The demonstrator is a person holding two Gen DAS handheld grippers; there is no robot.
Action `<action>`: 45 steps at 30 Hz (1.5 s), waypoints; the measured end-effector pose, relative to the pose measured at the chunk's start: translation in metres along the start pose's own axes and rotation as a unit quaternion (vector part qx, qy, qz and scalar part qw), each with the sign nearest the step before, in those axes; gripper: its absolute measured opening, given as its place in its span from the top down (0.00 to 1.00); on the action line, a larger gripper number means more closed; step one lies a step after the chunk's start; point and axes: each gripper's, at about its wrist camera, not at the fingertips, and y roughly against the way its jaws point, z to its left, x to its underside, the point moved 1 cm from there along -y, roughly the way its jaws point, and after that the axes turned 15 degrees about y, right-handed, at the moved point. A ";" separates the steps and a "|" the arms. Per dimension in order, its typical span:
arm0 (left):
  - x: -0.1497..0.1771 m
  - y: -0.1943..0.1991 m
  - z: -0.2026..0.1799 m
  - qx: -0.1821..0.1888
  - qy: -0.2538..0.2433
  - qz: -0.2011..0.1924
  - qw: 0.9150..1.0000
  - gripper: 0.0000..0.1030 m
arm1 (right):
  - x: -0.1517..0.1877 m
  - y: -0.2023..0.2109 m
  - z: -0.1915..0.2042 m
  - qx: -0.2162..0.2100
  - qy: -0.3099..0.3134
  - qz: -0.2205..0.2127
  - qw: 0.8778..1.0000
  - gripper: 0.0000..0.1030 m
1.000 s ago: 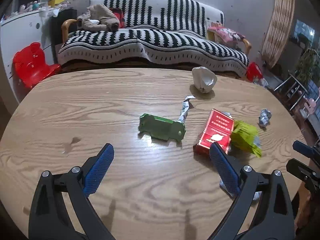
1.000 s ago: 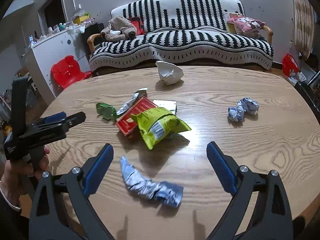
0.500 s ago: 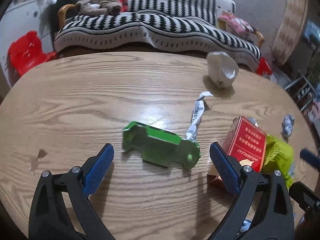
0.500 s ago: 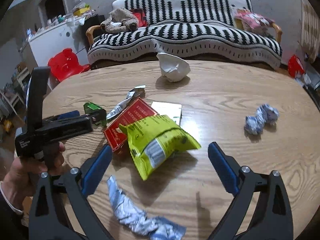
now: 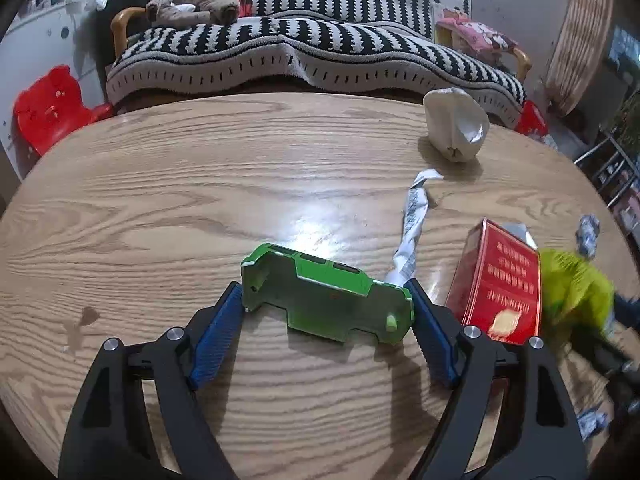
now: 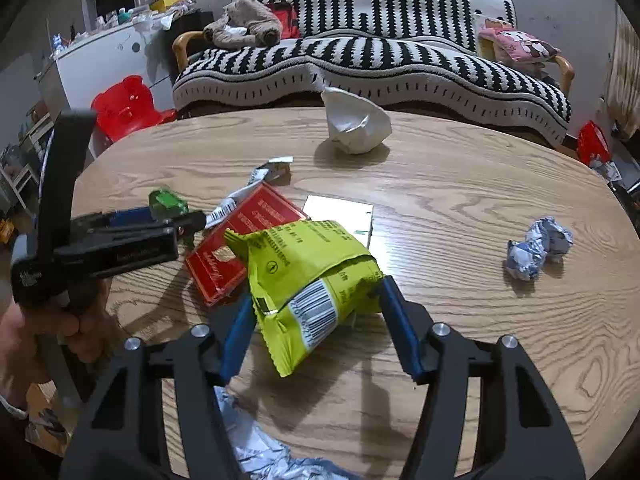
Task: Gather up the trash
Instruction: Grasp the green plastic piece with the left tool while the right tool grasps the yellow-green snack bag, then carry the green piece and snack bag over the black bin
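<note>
A flat green car-shaped piece (image 5: 320, 300) lies on the wooden table (image 5: 160, 200). My left gripper (image 5: 323, 286) is closing on it, and its blue pads (image 5: 218, 332) touch both ends of the piece. In the right wrist view that gripper (image 6: 132, 236) shows at the left in a person's hand, with the green piece (image 6: 166, 202) at its tips. My right gripper (image 6: 316, 290) is closing on a yellow-green snack bag (image 6: 304, 264), and its pads press the bag's two sides. The bag (image 5: 572, 284) looks blurred in the left wrist view.
A red box (image 6: 240, 240) lies beside the bag on a silver card (image 6: 340, 216). A twisted wrapper (image 5: 412, 224), crumpled white paper (image 6: 354, 124), a foil ball (image 6: 538, 248) and a silver wrapper (image 6: 256, 452) lie around. A striped sofa (image 6: 360, 60) stands behind.
Both grippers have moved forward and down to the table. The left jaws have narrowed onto the green piece and the right jaws onto the snack bag, which now bulges upward.
</note>
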 end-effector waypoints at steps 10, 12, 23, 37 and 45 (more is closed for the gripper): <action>0.005 0.058 0.009 0.006 0.000 -0.029 1.000 0.24 | 0.009 0.057 -0.007 0.003 -0.027 -0.040 0.999 0.45; 0.009 0.071 0.005 0.009 -0.008 -0.036 0.999 0.24 | 0.014 0.073 -0.009 0.007 -0.028 -0.047 0.998 0.45; 0.051 0.133 -0.062 0.063 -0.054 -0.050 0.995 0.24 | 0.062 0.145 -0.048 0.058 -0.055 -0.053 0.995 0.45; 0.131 0.158 -0.214 0.162 -0.143 -0.029 0.976 0.24 | 0.173 0.255 -0.153 0.169 -0.156 -0.052 0.972 0.45; 0.191 0.161 -0.303 0.221 -0.189 0.004 0.957 0.24 | 0.264 0.311 -0.207 0.216 -0.235 -0.032 0.947 0.45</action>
